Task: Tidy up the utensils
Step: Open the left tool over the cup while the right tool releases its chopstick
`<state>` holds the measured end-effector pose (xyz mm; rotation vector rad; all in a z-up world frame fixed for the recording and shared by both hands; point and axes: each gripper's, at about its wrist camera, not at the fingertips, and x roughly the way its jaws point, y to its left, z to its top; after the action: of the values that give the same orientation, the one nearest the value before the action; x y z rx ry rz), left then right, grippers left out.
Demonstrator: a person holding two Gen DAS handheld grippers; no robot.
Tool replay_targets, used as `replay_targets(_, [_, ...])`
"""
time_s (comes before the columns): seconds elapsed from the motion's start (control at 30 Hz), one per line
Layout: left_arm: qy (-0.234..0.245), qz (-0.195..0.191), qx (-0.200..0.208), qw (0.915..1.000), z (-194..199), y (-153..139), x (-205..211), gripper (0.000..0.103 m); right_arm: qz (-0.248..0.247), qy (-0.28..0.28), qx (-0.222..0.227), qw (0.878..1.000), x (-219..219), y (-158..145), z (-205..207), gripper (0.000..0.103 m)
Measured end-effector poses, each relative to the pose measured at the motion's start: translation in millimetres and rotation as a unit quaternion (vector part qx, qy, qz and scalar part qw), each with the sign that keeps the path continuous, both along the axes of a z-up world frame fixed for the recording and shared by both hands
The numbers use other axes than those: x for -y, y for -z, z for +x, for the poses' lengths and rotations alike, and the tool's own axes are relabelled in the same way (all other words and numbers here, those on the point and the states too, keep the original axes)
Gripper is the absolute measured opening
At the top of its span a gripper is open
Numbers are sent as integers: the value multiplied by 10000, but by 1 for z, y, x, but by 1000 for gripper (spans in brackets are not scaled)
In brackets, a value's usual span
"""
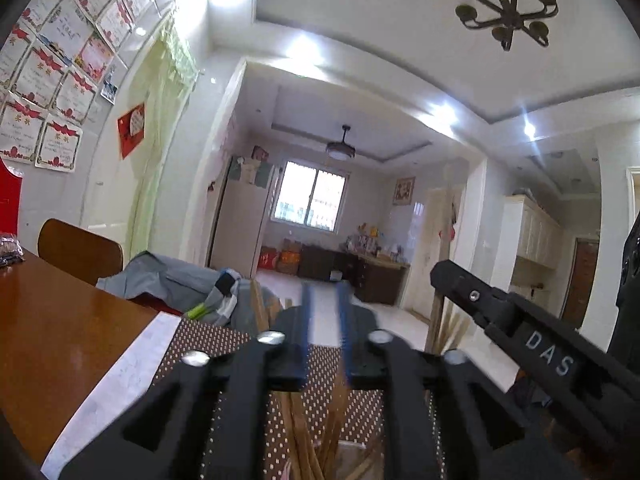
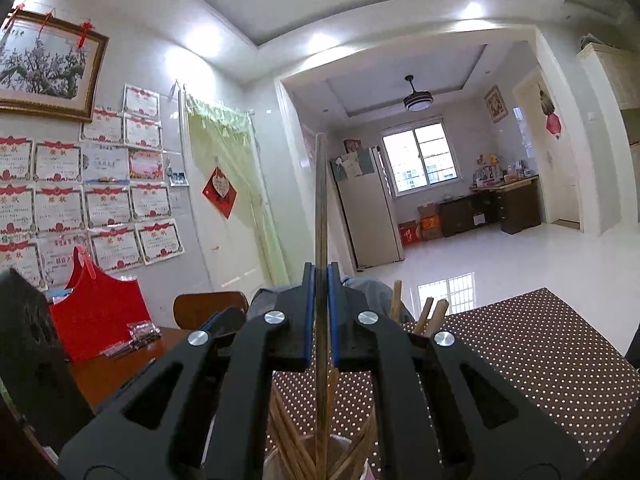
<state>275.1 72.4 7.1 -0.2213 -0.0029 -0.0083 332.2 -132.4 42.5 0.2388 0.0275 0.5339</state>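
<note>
My right gripper [image 2: 321,276] is shut on a long wooden chopstick [image 2: 321,200] that stands upright between its blue pads. Its lower end reaches down among several wooden chopsticks [image 2: 288,444] in a round holder [image 2: 352,460] below the gripper. More chopstick ends [image 2: 434,316] poke up to the right. My left gripper [image 1: 325,300] is open with a small gap between its blue pads and holds nothing. It hovers above wooden chopsticks [image 1: 308,440]. The right gripper's black body [image 1: 532,332] shows at the right of the left wrist view.
A brown mat with white dots [image 2: 540,360] covers the wooden table [image 1: 60,340]. A white paper [image 1: 120,388] lies at the mat's left edge. A red bag [image 2: 96,312], a small packet [image 2: 140,334], a wooden chair [image 1: 80,250] and grey clothing [image 1: 180,280] stand beyond.
</note>
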Motion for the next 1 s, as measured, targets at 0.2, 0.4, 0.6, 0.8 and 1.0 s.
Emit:
replay_targets(0.2, [-4, -67, -140, 9999, -14, -5, -7, 25, -109, -6, -112, 9999, 3, 2, -8, 7])
replay_targets(0.4, [-86, 65, -413, 9991, -28, -11, -10, 30, -271, -12, -196, 9994, 1, 4, -18, 7])
replay_targets(0.6, [29, 158, -785, 9968, -36, -8, -12, 35, -404, -14, -336, 9986, 0, 8, -25, 7])
replay_targets(0.8, [15, 236, -1024, 9945, -37, -4, -13, 41, -534, -26, -562, 9970, -2, 20, -27, 7])
replay_targets(1.0, [179, 229, -1244, 9918, -35, 1, -9, 41, -653, -64, -825, 9944, -6, 31, -25, 7])
